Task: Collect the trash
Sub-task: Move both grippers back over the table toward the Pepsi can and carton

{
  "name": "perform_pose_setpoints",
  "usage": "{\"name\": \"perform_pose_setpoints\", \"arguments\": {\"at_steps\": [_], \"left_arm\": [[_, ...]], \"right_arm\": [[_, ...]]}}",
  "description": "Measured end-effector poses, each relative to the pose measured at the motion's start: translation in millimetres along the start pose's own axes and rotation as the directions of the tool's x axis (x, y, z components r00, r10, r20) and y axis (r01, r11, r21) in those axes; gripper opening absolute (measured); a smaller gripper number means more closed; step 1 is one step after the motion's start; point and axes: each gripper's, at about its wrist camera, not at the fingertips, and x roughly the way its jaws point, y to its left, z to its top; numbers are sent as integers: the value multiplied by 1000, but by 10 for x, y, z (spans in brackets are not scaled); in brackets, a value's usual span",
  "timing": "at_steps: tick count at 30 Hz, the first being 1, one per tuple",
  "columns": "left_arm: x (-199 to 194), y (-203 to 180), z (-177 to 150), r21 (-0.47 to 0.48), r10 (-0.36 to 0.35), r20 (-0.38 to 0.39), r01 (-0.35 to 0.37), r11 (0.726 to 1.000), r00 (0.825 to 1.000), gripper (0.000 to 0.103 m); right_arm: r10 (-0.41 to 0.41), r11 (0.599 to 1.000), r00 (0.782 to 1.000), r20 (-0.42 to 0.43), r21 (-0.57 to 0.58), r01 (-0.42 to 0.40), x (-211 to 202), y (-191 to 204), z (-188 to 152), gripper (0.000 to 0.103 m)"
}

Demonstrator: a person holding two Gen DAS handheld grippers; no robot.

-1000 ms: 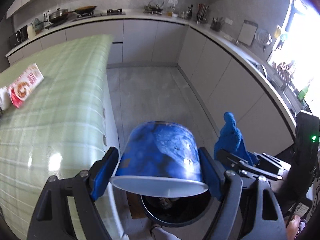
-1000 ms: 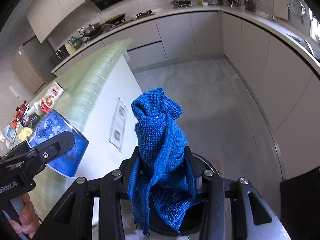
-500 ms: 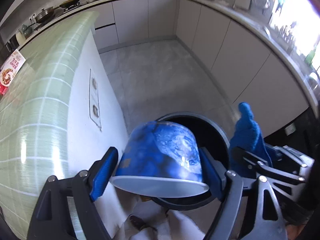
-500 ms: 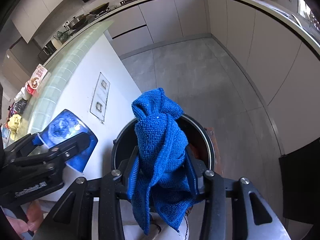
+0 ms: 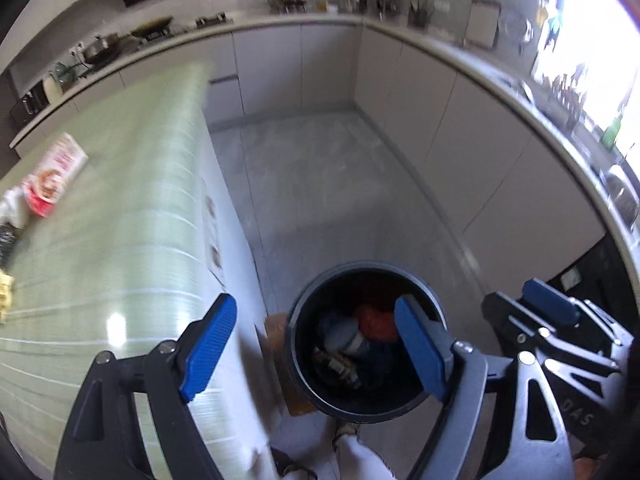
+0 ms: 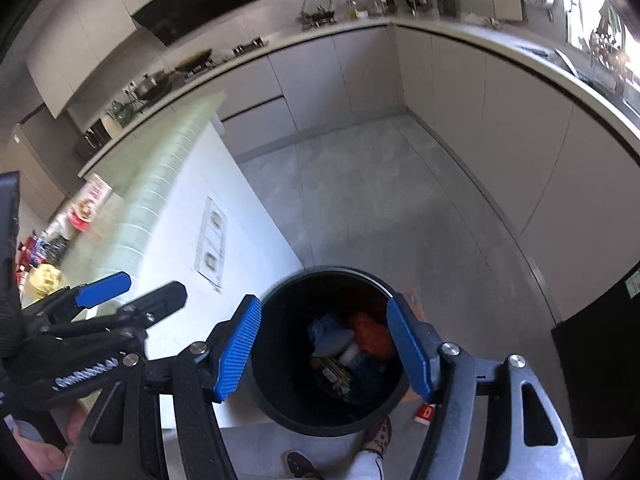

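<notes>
- Left wrist view: my left gripper [image 5: 316, 344] has its jaws spread wide with nothing between them, hanging over the near-left rim of the black trash bin [image 5: 316, 400] on the floor
- Inside the bin I see dumped trash [image 5: 352, 340]: something orange-red, something blue, a pale cup shape, all blurred
- More litter waits on the green-tiled island [image 5: 120, 240]: a red-and-white packet [image 5: 54, 174] near its far-left edge and crumpled bits at the left edge
- My right gripper [image 5: 548, 320] sits just to the right of the bin, apart from mine
- Right wrist view: the right gripper [image 6: 324, 348] is empty and its jaws are opening, centred over the bin mouth [image 6: 288, 412]
- A shoe [image 6: 380, 436] touches the bin's near side, another stands just beside it
- Risk, as I judge it: swinging back to the island, a finger may clip the island's white side wall or the bin rim, since both stand close together; the two grippers could also knock each other
- The floor beyond the bin looks open, and the near end of the island top looks bare
</notes>
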Motion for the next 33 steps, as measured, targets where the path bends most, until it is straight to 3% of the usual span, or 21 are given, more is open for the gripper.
{"name": "perform_pose_setpoints", "arguments": {"at_steps": [4,11,18,25,33], "left_arm": [[-419,377,41,-46,22,68,-19,999,997,84],[-811,1083,-92,-137,83,141,-64,989,987,87],[-1099,1891,-337,-241,171,153,-131,962,973,87],[-1290,2556,-559,-362,251,150,-183,914,956,88],[-1297,2993,-594,-433,319,127,-237,870,939,88]], "right_arm": [[26,999,998,55,-41,-24,-244,366,134,68],[120,989,988,100,-102,-110,-443,1182,183,71],[219,955,973,74,-221,-198,-350,2212,72,71],[303,904,953,10,-320,-284,-209,3055,-56,71],[353,855,935,-34,-393,-337,-111,3502,-33,72]]}}
